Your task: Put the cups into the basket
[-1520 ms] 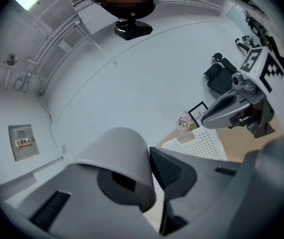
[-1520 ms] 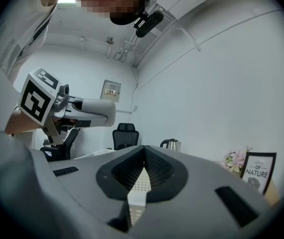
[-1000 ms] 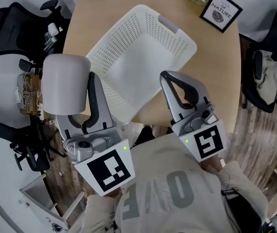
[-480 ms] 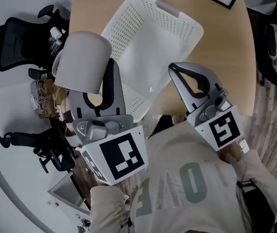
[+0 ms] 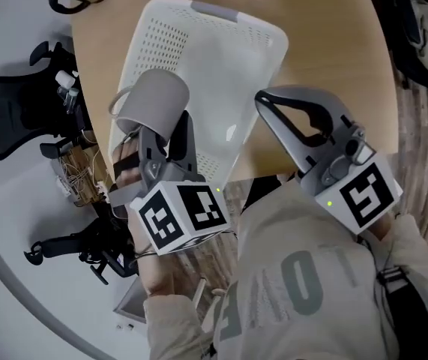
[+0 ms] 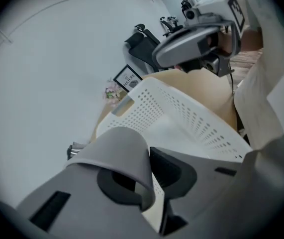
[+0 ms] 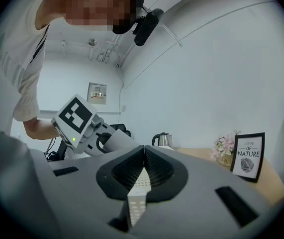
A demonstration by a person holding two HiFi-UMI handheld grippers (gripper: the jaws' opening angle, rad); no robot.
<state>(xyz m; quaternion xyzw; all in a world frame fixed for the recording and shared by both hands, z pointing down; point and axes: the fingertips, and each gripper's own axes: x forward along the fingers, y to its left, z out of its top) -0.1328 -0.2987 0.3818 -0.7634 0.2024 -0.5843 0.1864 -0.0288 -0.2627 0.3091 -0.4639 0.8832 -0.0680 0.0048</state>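
- One grey cup [image 5: 152,100], its wall pinched in the left gripper [image 5: 163,142], hung over the white basket [image 5: 161,36] — centre-left of frame.
- Right gripper [image 5: 262,101] — pressed together on nothing.

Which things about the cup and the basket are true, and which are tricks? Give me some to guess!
1. The left gripper holds a grey cup. True.
2. The cup lies on the bottom of the basket. False: it is up in the left gripper, over the basket's left edge.
3. The basket is white and full of little holes. True.
4. The right gripper holds a cup too. False: its jaws are shut on the basket's edge, with no cup in them.
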